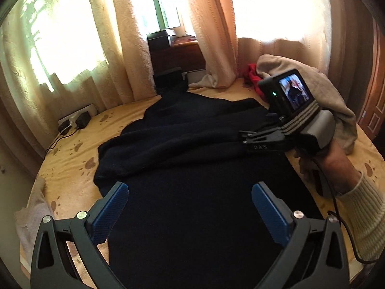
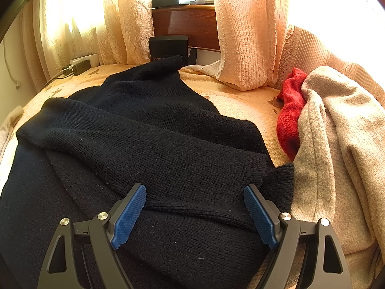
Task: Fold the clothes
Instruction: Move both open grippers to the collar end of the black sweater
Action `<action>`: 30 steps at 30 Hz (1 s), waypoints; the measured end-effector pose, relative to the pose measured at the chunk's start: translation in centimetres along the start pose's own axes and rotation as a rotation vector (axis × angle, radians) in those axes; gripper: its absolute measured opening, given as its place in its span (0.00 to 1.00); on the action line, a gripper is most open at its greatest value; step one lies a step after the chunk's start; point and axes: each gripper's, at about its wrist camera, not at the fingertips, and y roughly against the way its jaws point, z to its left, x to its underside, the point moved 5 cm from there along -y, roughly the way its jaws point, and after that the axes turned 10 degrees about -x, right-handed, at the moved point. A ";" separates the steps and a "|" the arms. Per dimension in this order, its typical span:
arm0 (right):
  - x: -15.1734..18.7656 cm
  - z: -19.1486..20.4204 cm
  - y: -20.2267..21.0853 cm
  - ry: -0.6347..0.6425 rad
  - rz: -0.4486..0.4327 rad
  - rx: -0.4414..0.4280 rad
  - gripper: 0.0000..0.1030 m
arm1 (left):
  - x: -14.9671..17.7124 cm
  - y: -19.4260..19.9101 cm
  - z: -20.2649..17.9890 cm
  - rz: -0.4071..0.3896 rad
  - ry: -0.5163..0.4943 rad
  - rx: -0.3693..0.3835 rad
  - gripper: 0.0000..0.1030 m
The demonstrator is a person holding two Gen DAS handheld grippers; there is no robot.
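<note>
Left wrist view shows the left gripper with its jaws spread wide and nothing between them, above a black sweater lying flat on a yellow bedspread. The right gripper likewise gapes over a folded sleeve. Just beside it, 2 garments are heaped: a beige one over a red one.

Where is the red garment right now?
In the right wrist view, the red garment lies right of the black sweater on the yellow bedspread, tucked against the beige garment pile.
</note>
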 end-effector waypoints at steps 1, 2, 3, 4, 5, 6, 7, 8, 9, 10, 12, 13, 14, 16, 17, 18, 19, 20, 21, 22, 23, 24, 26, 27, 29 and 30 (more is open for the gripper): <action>0.0 0.0 0.0 0.000 0.000 0.000 0.83 | 0.3 0.0 -0.7 0.004 -0.016 0.021 1.00; 0.0 0.0 0.0 0.000 0.000 0.000 0.83 | 0.5 0.1 -1.5 0.007 -0.031 0.043 1.00; 0.0 0.0 0.0 0.000 0.000 0.000 0.83 | 0.8 0.2 -2.2 0.010 -0.048 0.063 1.00; 0.0 0.0 0.0 0.000 0.000 0.000 0.83 | 1.0 0.4 -3.0 0.004 -0.074 0.073 1.00; 0.0 0.0 0.0 0.000 0.000 0.000 0.83 | 1.2 0.5 -3.8 -0.001 -0.099 0.083 1.00; 0.0 0.0 0.0 0.000 0.000 0.000 0.83 | 1.4 0.7 -4.5 -0.009 -0.125 0.091 1.00; 0.0 0.0 0.0 0.000 0.000 0.000 0.83 | 1.5 0.9 -5.0 -0.025 -0.149 0.090 1.00; 0.0 0.0 0.0 0.000 0.001 -0.001 0.83 | 1.4 0.9 -5.1 -0.040 -0.162 0.089 1.00; 0.0 0.0 0.0 0.000 0.001 -0.001 0.83 | 1.3 0.7 -4.8 -0.044 -0.160 0.097 1.00; 0.0 0.0 0.0 -0.001 0.001 -0.001 0.83 | 1.1 0.5 -4.5 -0.048 -0.155 0.104 1.00; 0.1 0.0 0.0 -0.001 0.001 -0.002 0.83 | 0.5 -0.9 -2.6 -0.051 -0.106 0.121 1.00; 0.1 0.0 0.0 -0.001 0.001 -0.003 0.83 | 0.1 -1.6 -1.4 -0.056 -0.077 0.127 1.00; 0.1 0.0 0.0 -0.002 0.001 -0.005 0.83 | -0.3 -2.5 -0.3 -0.062 -0.047 0.131 1.00; 0.1 0.0 0.0 -0.001 0.002 -0.006 0.84 | -1.2 -5.0 2.4 -0.065 0.017 0.099 1.00; 0.1 0.0 0.0 -0.001 0.002 -0.006 0.84 | -1.7 -6.3 3.7 -0.063 0.050 0.090 1.00; 0.1 0.0 0.0 -0.002 0.000 -0.010 0.84 | -2.2 -7.6 4.9 -0.054 0.087 0.112 1.00; 0.1 0.0 0.0 -0.003 -0.001 -0.013 0.84 | -2.6 -8.9 6.0 -0.044 0.124 0.134 1.00; 0.1 0.0 0.1 -0.003 -0.003 -0.017 0.84 | -3.1 -10.1 7.2 -0.034 0.161 0.156 1.00; -0.1 -0.1 0.5 -0.007 -0.023 -0.042 0.84 | -3.3 -11.3 8.1 -0.017 0.199 0.180 1.00; -0.2 -0.1 0.9 -0.010 -0.044 -0.067 0.84 | -3.5 -12.5 9.0 0.000 0.237 0.203 1.00; -0.3 -0.2 1.3 -0.014 -0.064 -0.092 0.84 | -3.6 -13.6 9.7 0.022 0.270 0.223 1.00; -1.0 -0.1 2.0 -0.005 -0.087 -0.104 0.84 | -3.6 -14.8 10.2 0.043 0.300 0.240 1.00; -2.9 0.3 3.3 0.026 -0.125 -0.134 0.84 | -3.4 -16.6 10.9 0.082 0.338 0.258 1.00; -4.3 0.6 3.4 0.053 -0.129 -0.147 0.84 | -3.2 -17.4 11.0 0.101 0.350 0.262 1.00; -7.3 0.7 2.7 0.085 -0.121 -0.174 0.84 | -2.5 -18.7 11.2 0.137 0.366 0.259 1.00; -8.8 0.6 1.9 0.090 -0.109 -0.188 0.84 | -2.1 -19.2 11.2 0.148 0.367 0.258 1.00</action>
